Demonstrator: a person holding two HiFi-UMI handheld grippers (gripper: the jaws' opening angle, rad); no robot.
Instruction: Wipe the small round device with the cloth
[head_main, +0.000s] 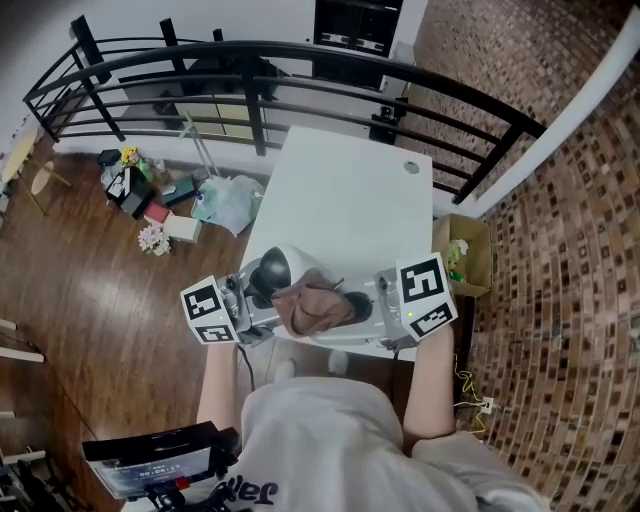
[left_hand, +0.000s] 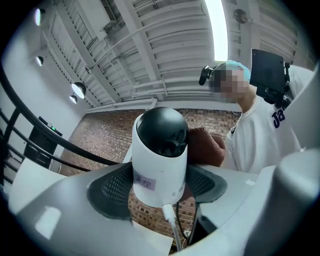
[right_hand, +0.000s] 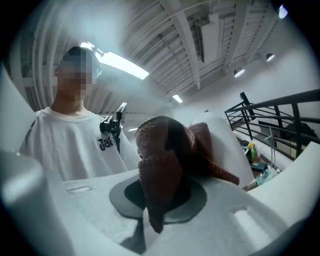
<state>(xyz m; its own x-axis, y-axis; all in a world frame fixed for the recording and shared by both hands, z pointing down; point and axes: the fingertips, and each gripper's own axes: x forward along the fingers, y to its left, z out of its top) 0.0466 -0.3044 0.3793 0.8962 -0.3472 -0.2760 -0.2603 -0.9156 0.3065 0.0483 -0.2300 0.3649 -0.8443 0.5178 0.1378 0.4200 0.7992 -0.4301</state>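
The small round device (left_hand: 160, 160), a white plastic cylinder with a glossy black domed top, sits upright between the dark pads of my left gripper (left_hand: 160, 187), whose jaws stand wide and press on its white body from both sides. A thin white cable (left_hand: 172, 225) hangs from its base. I hold it just over the near edge of the white bench (head_main: 350, 200), towards the near left corner. The brown terry cloth (right_hand: 162, 170) lies bunched against the device's side, and my right gripper (right_hand: 162, 195) is clamped on a fold of it, the rest draping loose over the jaws. A cardboard box (head_main: 465, 255) stands off the bench's right edge, and a black metal railing (head_main: 300, 60) runs beyond its far edge.
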